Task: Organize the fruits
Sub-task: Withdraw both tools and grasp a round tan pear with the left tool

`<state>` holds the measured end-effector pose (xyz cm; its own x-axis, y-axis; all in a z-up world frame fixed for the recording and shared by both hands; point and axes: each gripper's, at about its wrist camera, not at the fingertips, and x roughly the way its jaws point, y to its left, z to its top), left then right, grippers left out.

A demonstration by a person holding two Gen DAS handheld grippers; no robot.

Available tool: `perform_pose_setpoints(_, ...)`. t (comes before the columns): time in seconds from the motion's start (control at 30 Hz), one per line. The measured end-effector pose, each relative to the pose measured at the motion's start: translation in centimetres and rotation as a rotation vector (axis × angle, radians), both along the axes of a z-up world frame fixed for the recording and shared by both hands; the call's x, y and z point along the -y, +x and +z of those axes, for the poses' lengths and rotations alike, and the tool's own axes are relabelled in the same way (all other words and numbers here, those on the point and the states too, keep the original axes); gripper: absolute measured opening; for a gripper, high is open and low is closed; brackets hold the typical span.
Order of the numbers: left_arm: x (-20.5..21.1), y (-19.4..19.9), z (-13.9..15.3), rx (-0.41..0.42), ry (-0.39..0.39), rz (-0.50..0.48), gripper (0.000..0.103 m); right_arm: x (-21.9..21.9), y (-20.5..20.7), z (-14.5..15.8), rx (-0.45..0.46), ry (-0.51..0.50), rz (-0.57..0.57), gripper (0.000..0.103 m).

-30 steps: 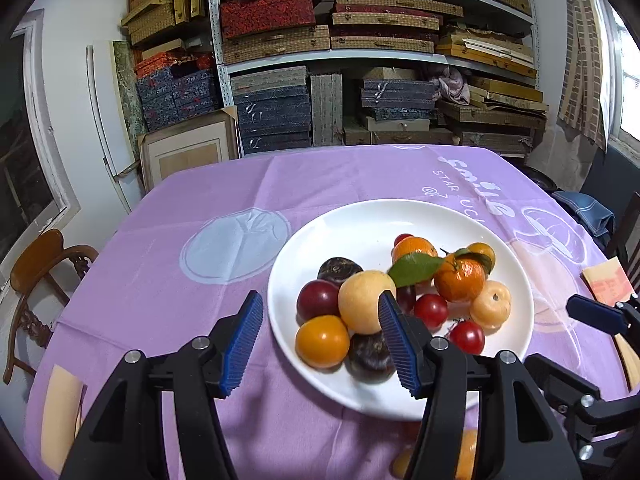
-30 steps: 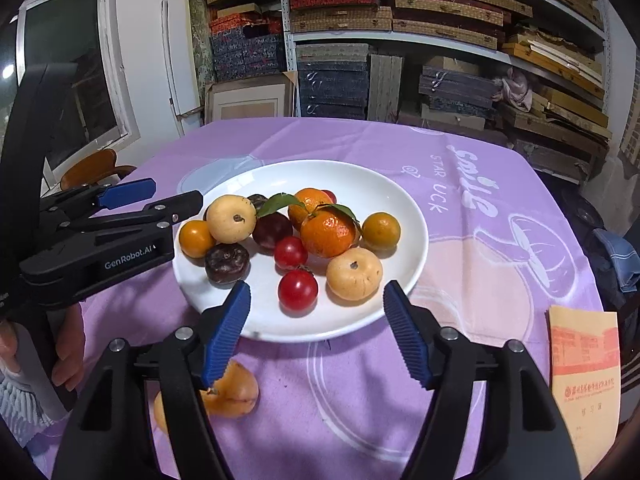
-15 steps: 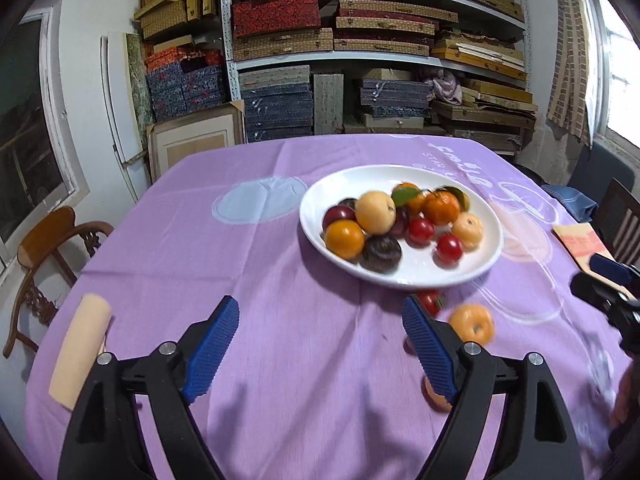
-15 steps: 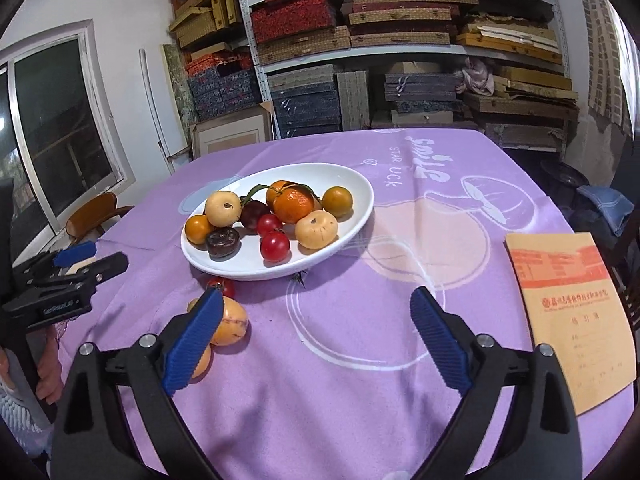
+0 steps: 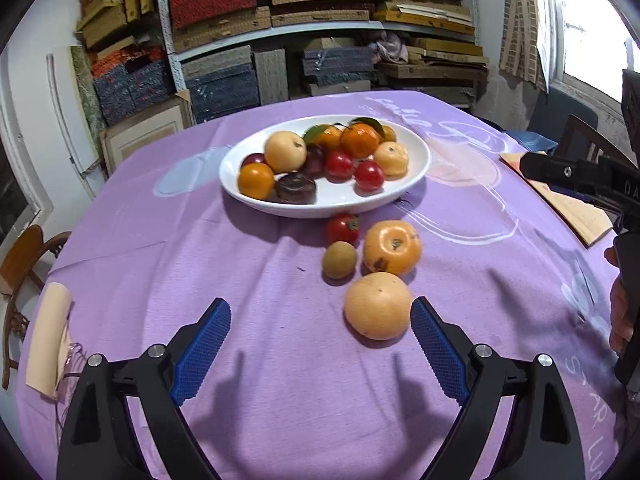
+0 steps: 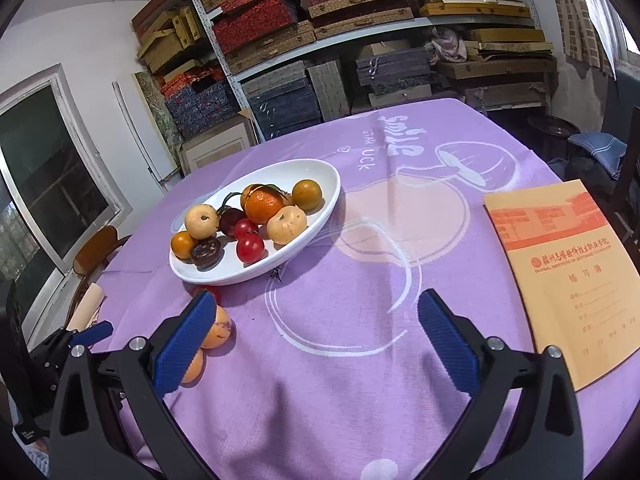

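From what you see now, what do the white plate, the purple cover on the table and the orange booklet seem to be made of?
The plate looks like glazed ceramic: smooth, white, with soft shine on its rim; hard plastic is possible. The cover seems woven cloth, matte, with creases and printed white shapes. The booklet looks like thin matte paper, flat, with printed text.

I see a booklet (image 6: pixel 560 276) on the purple cloth (image 6: pixel 360 400), stacked boxes on shelves (image 6: pixel 360 20) behind, a chair (image 5: pixel 24 256) aside.
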<state>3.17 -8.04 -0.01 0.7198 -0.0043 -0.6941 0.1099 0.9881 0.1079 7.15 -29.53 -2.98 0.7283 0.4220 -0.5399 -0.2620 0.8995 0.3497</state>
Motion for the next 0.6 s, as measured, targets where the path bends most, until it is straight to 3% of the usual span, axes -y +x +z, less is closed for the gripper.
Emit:
perform_pose_setpoints(0.5,1.2,2.5,-2.1,-0.084,-0.038,-0.049,0.092,-0.1,0.1,-0.3,-0.029,0.005,0.01,0.099)
perform_pose_setpoints(0.57,1.6,2.7,-2.3,-0.087,-0.041,-0.058,0.087,-0.1,0.1,-0.3,-0.03,0.006,0.01,0.099)
perform_pose_setpoints(0.6,1.7,2.7,-2.4,-0.088,-0.039,-0.063,0.079,-0.1,0.1,-0.3,-0.031,0.007,0.009,0.099)
